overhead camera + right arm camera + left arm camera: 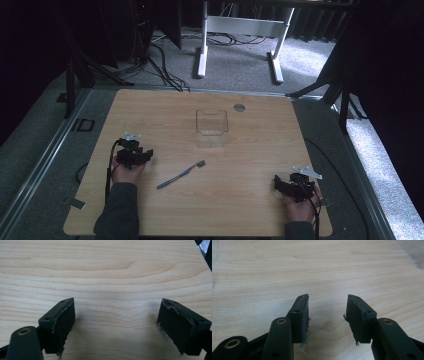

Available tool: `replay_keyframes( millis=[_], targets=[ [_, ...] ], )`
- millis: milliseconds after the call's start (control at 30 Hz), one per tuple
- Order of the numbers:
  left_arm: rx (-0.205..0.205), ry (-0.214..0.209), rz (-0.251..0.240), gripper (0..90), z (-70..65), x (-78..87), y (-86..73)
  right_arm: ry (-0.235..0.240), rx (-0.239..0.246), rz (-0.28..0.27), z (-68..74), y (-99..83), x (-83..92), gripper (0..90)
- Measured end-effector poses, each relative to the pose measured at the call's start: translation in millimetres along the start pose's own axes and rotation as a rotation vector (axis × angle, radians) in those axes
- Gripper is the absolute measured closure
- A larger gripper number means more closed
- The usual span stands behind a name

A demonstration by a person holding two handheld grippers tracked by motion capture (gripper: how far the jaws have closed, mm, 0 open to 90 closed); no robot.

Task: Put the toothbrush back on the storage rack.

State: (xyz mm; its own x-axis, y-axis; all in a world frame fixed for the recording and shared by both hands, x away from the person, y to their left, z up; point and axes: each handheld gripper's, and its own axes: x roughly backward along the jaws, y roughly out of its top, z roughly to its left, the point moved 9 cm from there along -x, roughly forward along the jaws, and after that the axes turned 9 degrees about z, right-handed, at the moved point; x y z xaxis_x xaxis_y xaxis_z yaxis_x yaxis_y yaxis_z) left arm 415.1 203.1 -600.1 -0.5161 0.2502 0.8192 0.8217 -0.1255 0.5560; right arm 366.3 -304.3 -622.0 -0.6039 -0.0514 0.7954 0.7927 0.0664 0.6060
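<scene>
Taking the toothbrush (180,174) as the landmark: it lies flat on the wooden bench (250,210), handle end nearer the person, bristle head pointing away and to the right. Its colour reads as bluish, though the high view is too small and dim to make out the bristles.

Nearest the person, the right claw (281,184) rests on the bench well to the right of the toothbrush and slightly nearer than it. In the right gripper view its jaws stand wide apart with bare wood grain between them, gripping nothing; both pads (176,325) look frayed at the edges.

The left claw (141,156) sits just left of the toothbrush, near its handle end but apart from it. In the left gripper view the jaws stand moderately apart over bare wood, empty. The hand behind it is partly hidden by the claw body, and the sleeve is cut off at the bottom edge.

Beyond the toothbrush's head stands a clear plastic container (211,127), its walls hard to trace against the wood. Farther still, a small grey disc (239,107) sits near the bench's far edge.
</scene>
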Motion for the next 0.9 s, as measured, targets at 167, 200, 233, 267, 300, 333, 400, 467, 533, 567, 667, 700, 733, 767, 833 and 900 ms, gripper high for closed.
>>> replay_keyframes(
  millis=[167,200,233,267,300,333,400,467,533,567,667,700,733,767,833,900],
  targets=[
    [-0.055,-0.027,-0.01,52.4,-8.6,11.0,4.4,0.0,0.001,0.0,0.1,0.0,0.0,14.4],
    [-0.076,-0.031,-0.011,52.4,-11.5,16.6,6.9,0.0,0.001,0.0,0.1,0.0,0.0,14.4],
    [-0.076,-0.031,-0.011,52.4,-11.5,16.6,6.9,0.0,0.001,0.0,0.1,0.0,0.0,14.4],
    [-0.088,-0.047,-0.019,52.5,-14.9,21.6,9.5,0.001,0.001,0.0,0.2,0.0,0.0,14.4],
    [-0.089,-0.053,-0.023,52.5,-16.6,23.2,10.7,0.001,0.001,0.0,0.2,0.0,0.0,14.4],
    [-0.099,-0.06,-0.025,52.5,-19.0,25.9,12.3,0.001,0.001,0.0,0.2,0.0,0.0,14.4],
    [-0.109,-0.065,-0.029,52.5,-21.4,27.8,13.7,0.001,0.002,0.0,0.2,0.0,0.0,14.4],
    [-0.141,-0.071,-0.042,52.1,-29.0,32.9,17.9,0.001,0.002,0.0,0.2,0.0,0.0,14.4],
    [-0.151,-0.067,-0.047,51.7,-30.7,34.4,18.8,0.001,0.002,0.0,0.3,0.0,0.0,14.4],
    [-0.171,-0.074,-0.055,51.7,-36.8,38.3,21.4,0.002,0.002,0.0,0.3,0.0,0.0,14.4],
    [-0.181,-0.089,-0.059,52.0,-42.2,41.8,23.5,0.002,0.003,0.0,0.4,0.0,-0.1,14.4],
    [-0.195,-0.102,-0.06,52.1,-47.0,44.6,25.2,0.002,0.004,0.0,0.5,0.0,-0.1,14.4],
    [-0.195,-0.102,-0.06,52.1,-47.0,44.6,25.2,0.002,0.004,0.0,0.5,0.0,-0.1,14.4],
    [-0.204,-0.107,-0.061,52.1,-50.9,46.2,26.3,0.002,0.004,0.0,0.5,0.0,0.0,14.4],
    [-0.213,-0.114,-0.06,52.1,-55.0,47.7,26.9,0.003,0.004,0.0,0.6,0.0,0.0,14.4],
    [-0.227,-0.117,-0.057,52.1,-58.7,48.2,26.9,0.003,0.004,-0.001,0.6,0.0,-0.1,14.4]
  ],
)
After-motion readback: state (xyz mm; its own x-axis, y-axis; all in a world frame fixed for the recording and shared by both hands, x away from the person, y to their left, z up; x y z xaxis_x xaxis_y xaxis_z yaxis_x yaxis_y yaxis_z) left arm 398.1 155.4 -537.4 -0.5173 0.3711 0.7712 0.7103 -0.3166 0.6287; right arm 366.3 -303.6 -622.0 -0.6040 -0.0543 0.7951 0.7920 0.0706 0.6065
